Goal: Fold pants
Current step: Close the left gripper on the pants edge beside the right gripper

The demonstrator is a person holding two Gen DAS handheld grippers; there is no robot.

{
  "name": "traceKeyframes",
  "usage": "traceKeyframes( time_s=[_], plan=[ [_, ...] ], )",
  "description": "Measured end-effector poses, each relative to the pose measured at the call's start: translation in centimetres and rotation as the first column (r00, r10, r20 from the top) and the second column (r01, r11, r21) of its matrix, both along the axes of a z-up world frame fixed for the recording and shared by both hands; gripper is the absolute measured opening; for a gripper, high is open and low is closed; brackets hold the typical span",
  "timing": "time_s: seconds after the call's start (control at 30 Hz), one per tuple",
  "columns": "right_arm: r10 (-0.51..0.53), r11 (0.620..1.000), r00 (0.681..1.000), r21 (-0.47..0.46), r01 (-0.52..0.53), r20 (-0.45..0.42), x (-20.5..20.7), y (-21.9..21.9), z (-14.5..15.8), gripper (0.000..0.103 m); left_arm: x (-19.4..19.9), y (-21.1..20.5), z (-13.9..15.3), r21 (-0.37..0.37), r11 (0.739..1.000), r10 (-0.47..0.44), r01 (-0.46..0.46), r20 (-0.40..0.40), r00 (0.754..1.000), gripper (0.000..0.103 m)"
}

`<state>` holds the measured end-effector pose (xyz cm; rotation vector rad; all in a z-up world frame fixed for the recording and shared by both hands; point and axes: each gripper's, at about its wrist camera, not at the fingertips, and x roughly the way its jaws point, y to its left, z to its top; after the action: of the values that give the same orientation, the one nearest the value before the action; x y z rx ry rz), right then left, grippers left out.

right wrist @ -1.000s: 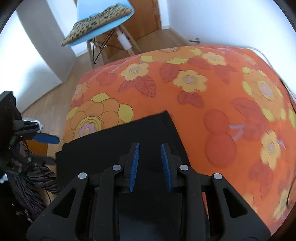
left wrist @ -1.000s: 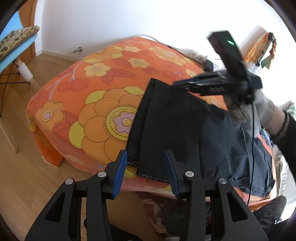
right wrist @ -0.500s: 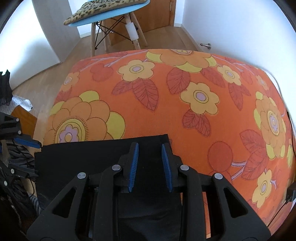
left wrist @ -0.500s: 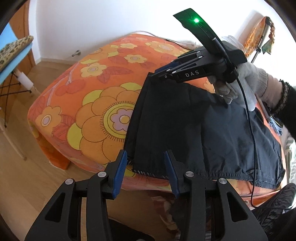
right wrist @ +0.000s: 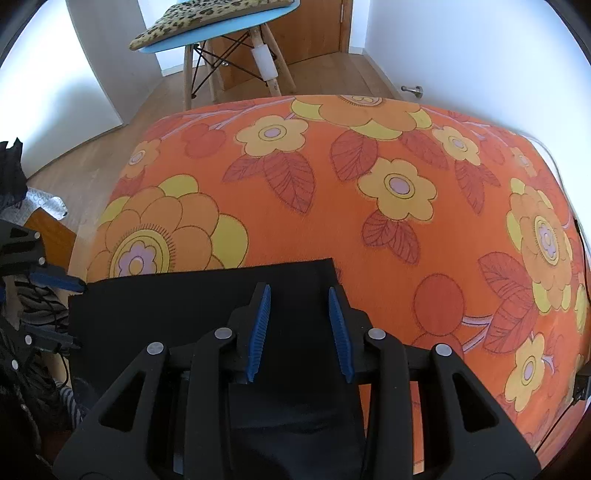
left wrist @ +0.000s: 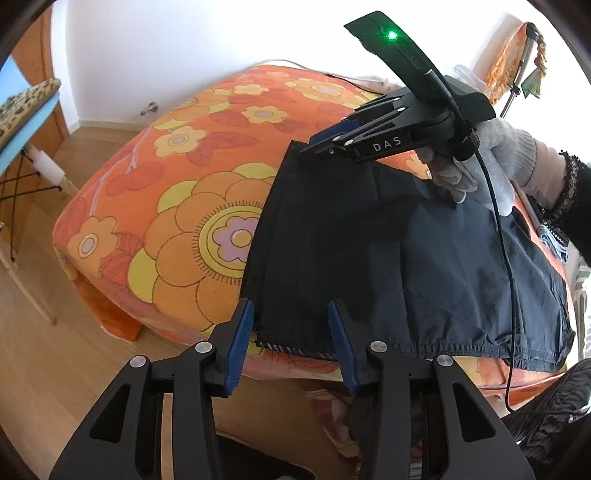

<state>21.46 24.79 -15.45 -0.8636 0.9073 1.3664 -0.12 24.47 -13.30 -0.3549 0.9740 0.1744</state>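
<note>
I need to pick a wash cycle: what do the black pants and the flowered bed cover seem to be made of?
Black pants: thin woven cloth, matte, possibly synthetic; fine wrinkles and a gathered elastic edge show. Flowered bed cover: printed woven fabric, probably cotton, matte with a slightly fuzzy surface. Neither fibre is certain.

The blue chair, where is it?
In the right wrist view the blue chair stands at the top left, on the wooden floor beyond the orange flowered bed.

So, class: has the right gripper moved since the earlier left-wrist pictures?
Yes. The right gripper shifted left across the orange bedspread, to the dark pants' far corner.
</note>
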Motion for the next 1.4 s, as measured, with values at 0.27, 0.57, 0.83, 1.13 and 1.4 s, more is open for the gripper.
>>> traceKeyframes(
  time_s=[0.27,0.57,0.83,1.13,1.4],
  plan=[
    [0.008,1.0,1.0,0.016,-0.008,-0.001,0.3,-0.5,0.0,0.034,0.2,-0.1,-0.1,-0.005,1.0,-0.008,0.008,0.0,1.0,0.041],
    [0.035,0.999,0.999,0.033,-0.035,-0.001,-0.3,-0.1,-0.1,0.024,0.1,0.0,-0.1,-0.015,1.0,-0.006,0.006,0.003,1.0,0.041],
    [0.043,0.997,0.994,0.054,-0.049,0.097,-2.1,-0.5,0.0,0.01,0.0,0.7,0.1,-0.012,0.999,0.031,-0.031,0.009,0.999,0.041],
    [-0.009,0.993,0.999,0.115,0.003,0.048,-0.9,-0.9,0.9,0.007,-0.1,0.9,0.0,-0.02,0.999,0.04,-0.04,0.006,0.999,0.041],
    [-0.025,0.99,0.998,0.141,0.017,0.052,-0.8,-1.0,1.5,0.006,0.0,0.9,0.4,0.006,0.999,0.048,-0.049,0.016,0.999,0.041]
  ],
)
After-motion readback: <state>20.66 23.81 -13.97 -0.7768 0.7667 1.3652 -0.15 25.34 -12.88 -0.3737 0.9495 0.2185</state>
